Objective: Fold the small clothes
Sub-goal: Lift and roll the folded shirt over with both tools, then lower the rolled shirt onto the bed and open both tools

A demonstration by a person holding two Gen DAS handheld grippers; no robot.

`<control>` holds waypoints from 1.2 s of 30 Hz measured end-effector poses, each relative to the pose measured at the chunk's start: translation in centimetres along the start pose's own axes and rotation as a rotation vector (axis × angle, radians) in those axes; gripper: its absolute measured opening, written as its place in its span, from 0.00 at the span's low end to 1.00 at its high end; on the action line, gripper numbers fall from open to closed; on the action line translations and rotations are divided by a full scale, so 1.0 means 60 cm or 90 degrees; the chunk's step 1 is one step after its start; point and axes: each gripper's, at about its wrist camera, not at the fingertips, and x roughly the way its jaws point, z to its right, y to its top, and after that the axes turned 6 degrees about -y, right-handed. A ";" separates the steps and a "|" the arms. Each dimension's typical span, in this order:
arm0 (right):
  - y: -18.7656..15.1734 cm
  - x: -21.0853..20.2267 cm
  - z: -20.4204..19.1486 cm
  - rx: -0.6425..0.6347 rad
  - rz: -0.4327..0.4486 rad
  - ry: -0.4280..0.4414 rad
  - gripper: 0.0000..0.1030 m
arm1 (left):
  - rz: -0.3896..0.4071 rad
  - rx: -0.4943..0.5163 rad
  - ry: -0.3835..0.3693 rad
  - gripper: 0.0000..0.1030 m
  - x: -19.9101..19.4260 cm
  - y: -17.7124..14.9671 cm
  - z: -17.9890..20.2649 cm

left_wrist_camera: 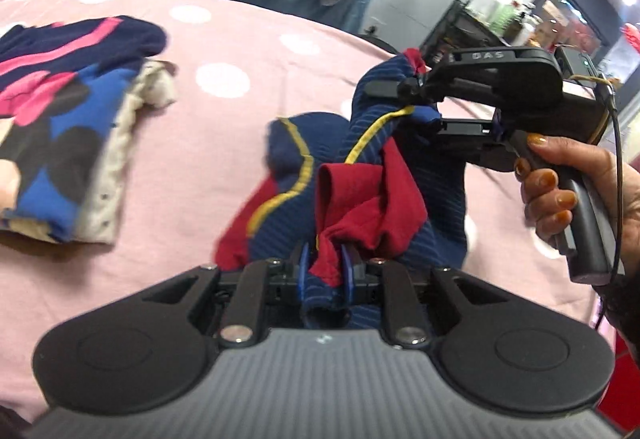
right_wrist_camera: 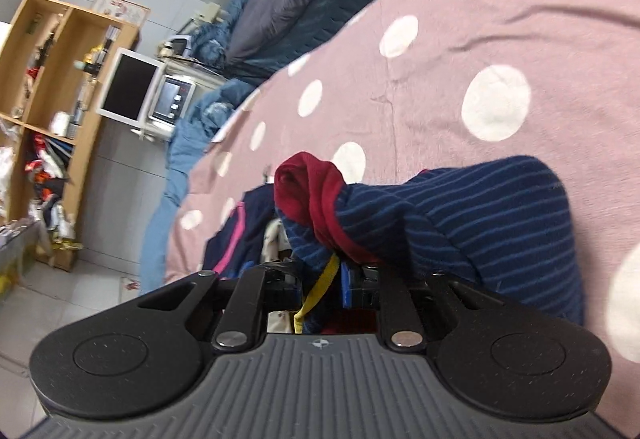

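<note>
Left wrist view puts the navy striped garment (left_wrist_camera: 372, 175) at the centre: a small piece with dark red trim and a yellow piping line, bunched and hanging between the two tools above the pink spotted bedcover (left_wrist_camera: 248, 51). It looks lifted clear of the bed for most of its length, though the lower folds may brush the cover; I cannot tell for sure.

The left gripper (left_wrist_camera: 326, 271) has its blue-padded fingers pinched together on a red and navy edge of that garment. The right gripper (left_wrist_camera: 424, 99), held in the person's right hand (left_wrist_camera: 568, 183), is clamped on another edge higher up, near a red corner. From the right wrist view the same hold shows up close, the right gripper (right_wrist_camera: 324, 279) nipped shut over striped cloth and a strip of yellow piping. Holding two separate edges like this seems meant to shake the bundle open and find its shape before it is laid flat, so I judge the fold itself not yet begun.

Off to the left, well apart from the held piece, a folded patterned garment (left_wrist_camera: 68, 111) in navy, pink and blue lies on the cover with a cream piece (left_wrist_camera: 156, 87) under it, likely a finished pile kept out of the way.
</note>
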 end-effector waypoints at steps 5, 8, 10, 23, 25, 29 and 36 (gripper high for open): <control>-0.011 0.045 -0.016 -0.047 -0.002 -0.034 0.35 | -0.009 -0.014 0.039 0.17 0.009 -0.004 -0.035; -0.020 0.060 -0.028 -0.097 0.012 -0.065 0.52 | -0.010 -0.010 0.067 0.23 0.015 -0.006 -0.050; -0.024 0.052 -0.032 -0.134 0.019 -0.064 0.61 | -0.015 -0.010 0.097 0.31 0.014 -0.006 -0.058; -0.149 -0.158 0.028 -0.442 0.084 -0.039 0.49 | 0.012 0.105 0.002 0.48 -0.005 0.037 0.046; -0.164 -0.160 0.042 -0.449 0.063 -0.065 0.41 | -0.019 0.131 -0.016 0.48 0.032 0.046 0.065; -0.168 -0.159 0.059 -0.414 0.062 -0.065 0.33 | -0.046 0.182 0.065 0.48 0.071 0.038 0.096; -0.104 -0.071 0.011 -0.460 0.121 -0.141 0.24 | -0.079 0.186 0.159 0.53 0.105 0.012 0.043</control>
